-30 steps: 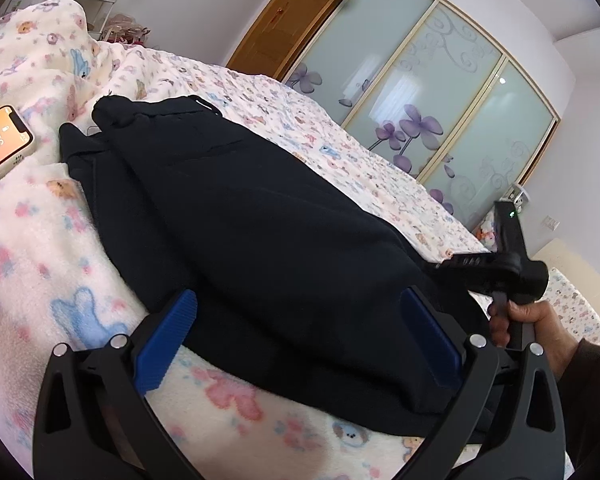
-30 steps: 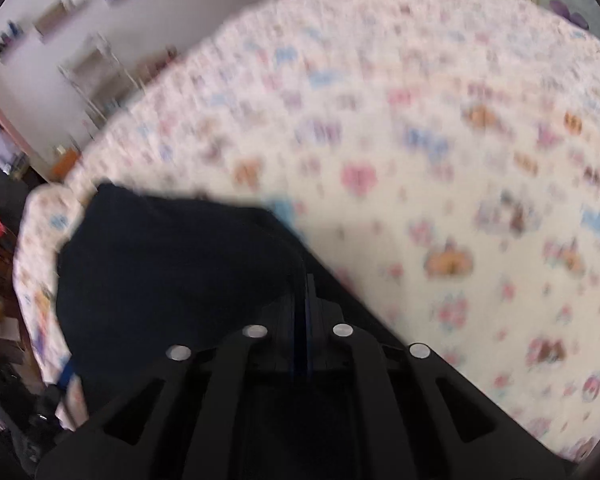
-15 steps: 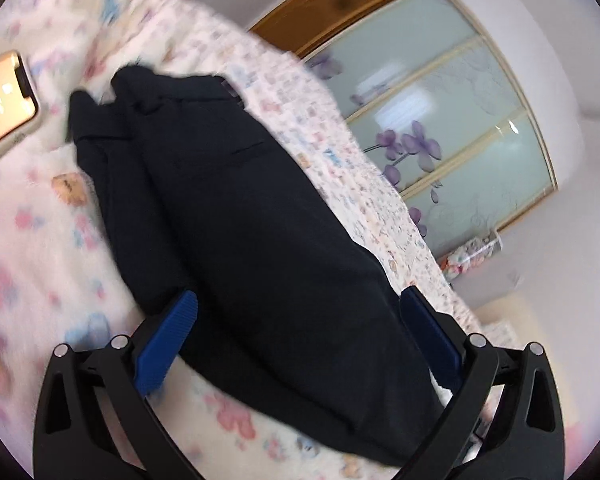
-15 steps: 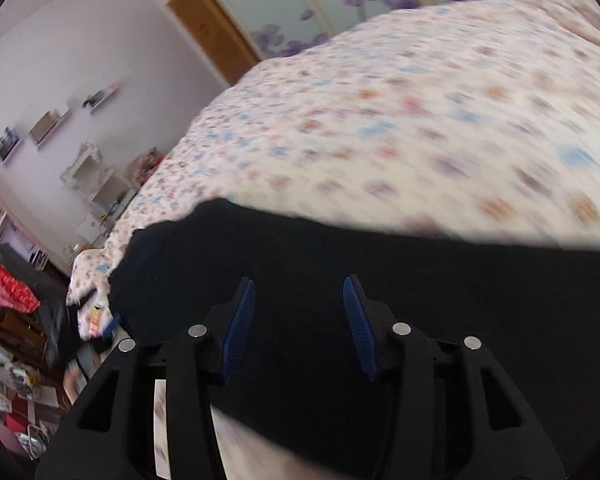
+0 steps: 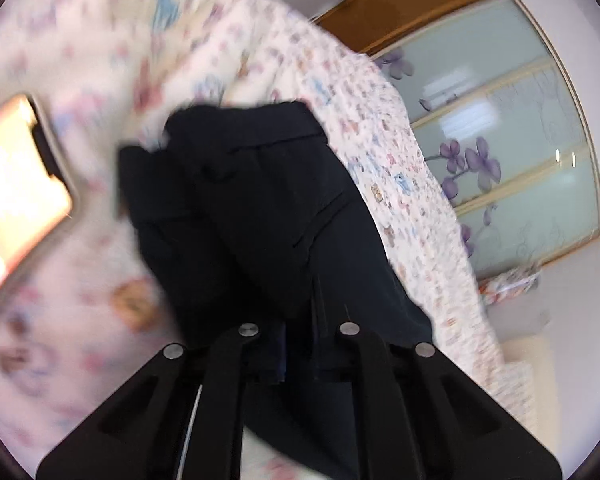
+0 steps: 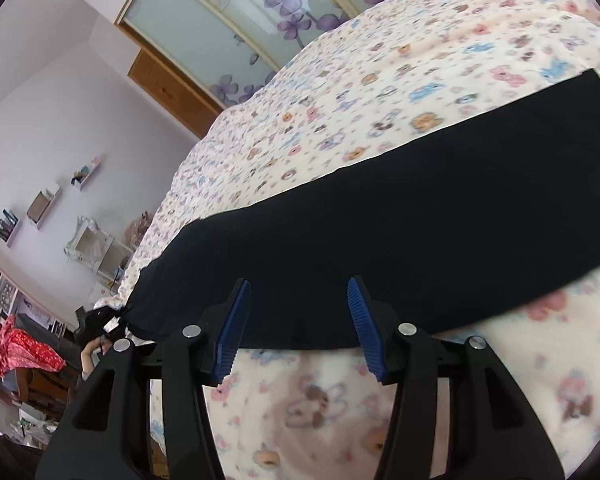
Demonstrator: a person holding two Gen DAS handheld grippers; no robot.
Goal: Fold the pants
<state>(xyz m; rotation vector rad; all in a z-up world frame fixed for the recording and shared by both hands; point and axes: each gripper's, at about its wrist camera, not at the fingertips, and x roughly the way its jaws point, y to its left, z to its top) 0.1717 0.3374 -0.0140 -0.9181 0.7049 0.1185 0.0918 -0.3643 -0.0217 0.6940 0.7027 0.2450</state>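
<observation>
Spread over the bed, a floral blanket [image 6: 400,128] carries everything. Nearest in the left wrist view, the left claw [image 5: 300,344] is pinched together on a gathered edge of the dark pants [image 5: 268,216], which run away from it toward their waistband at the far end. A lit phone [image 5: 16,196] lies on the blanket to the left. In the right wrist view, the right claw [image 6: 298,326] stands apart at the near edge of the pants, gripping nothing. Beyond the bed stands a flower-patterned wardrobe [image 6: 252,12].
</observation>
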